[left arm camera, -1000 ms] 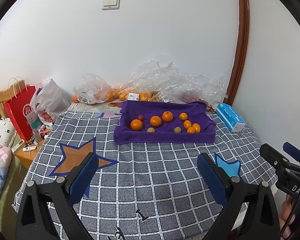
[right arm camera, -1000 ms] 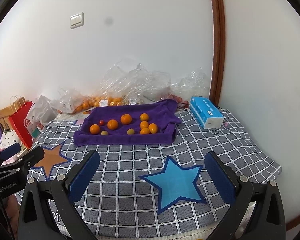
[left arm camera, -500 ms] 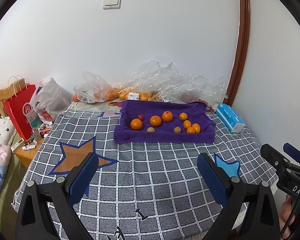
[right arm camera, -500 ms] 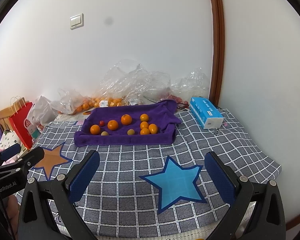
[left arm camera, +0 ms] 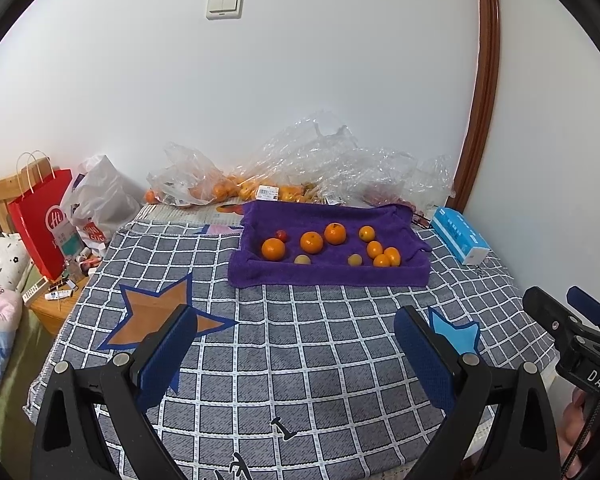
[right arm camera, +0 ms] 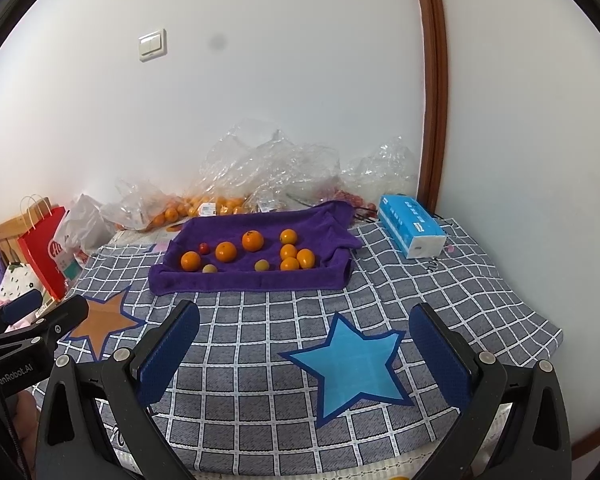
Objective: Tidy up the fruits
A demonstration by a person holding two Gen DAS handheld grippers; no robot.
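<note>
Both tools hang spread wide and empty above a grey checked cloth on a counter. The left tool has its blue pads over the orange star; the right tool frames the blue star. Neither touches anything. The fruits, oranges and smaller pieces, lie well ahead on a purple towel, with clear plastic bags behind and a blue tissue pack to the right.
</note>
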